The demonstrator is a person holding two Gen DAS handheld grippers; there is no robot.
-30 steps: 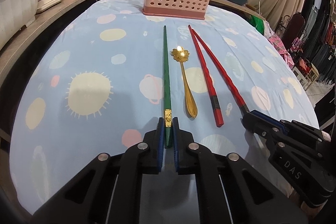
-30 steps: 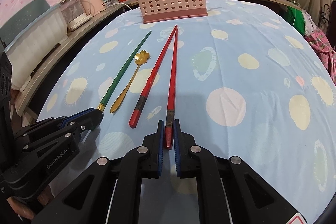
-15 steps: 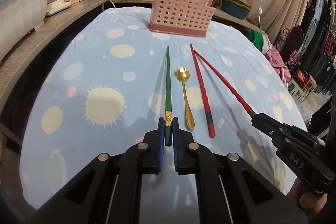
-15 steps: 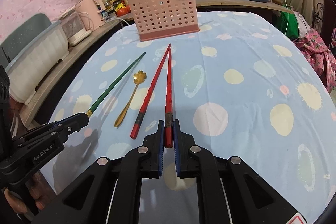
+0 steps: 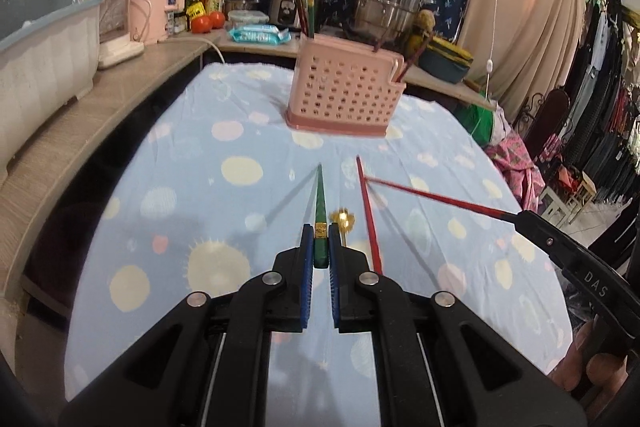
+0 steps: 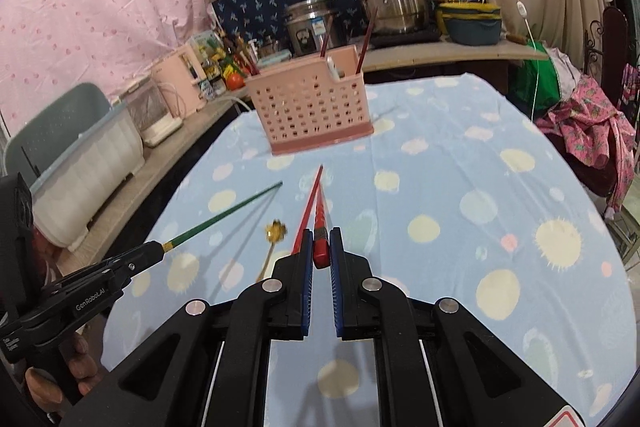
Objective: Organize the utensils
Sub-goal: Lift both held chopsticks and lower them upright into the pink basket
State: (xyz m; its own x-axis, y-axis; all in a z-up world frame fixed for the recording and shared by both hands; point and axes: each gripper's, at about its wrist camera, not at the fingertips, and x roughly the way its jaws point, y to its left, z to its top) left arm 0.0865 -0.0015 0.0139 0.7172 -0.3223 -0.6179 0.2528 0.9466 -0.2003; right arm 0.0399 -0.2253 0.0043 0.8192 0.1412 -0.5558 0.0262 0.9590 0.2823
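Left wrist view: the left claw (image 5: 320,251) is clamped on the butt of the green chopstick (image 5: 320,203), which points straight ahead with its tip off the cloth, its shadow lying apart to the left. Just right of the claw the gold spoon (image 5: 343,221) lies on the table (image 5: 192,195), and beside that one red chopstick (image 5: 369,215). Further right the right claw (image 5: 520,217) holds the second red chopstick (image 5: 436,195) in the air. The pink basket (image 5: 344,99) stands well ahead, already holding a few chopsticks.

Right wrist view: the right claw (image 6: 321,251) is closed tight on the thick end of its red chopstick (image 6: 320,219), tip aimed towards the basket (image 6: 312,107). The other red chopstick (image 6: 306,215) lies just to the left of it, the spoon (image 6: 276,233) further left. At far left the left claw (image 6: 158,249) carries the green chopstick (image 6: 224,217) clear of the table.

The step in hand looks like the carry to the basket, one stick per claw. Next, each stick must go forward, tip up over the rim and drop into a compartment; the spoon and one red chopstick remain.

A second ago both sticks lay flat on the cloth with the claws already closed on them; both have since been lifted, and the basket now sits lower in each view.
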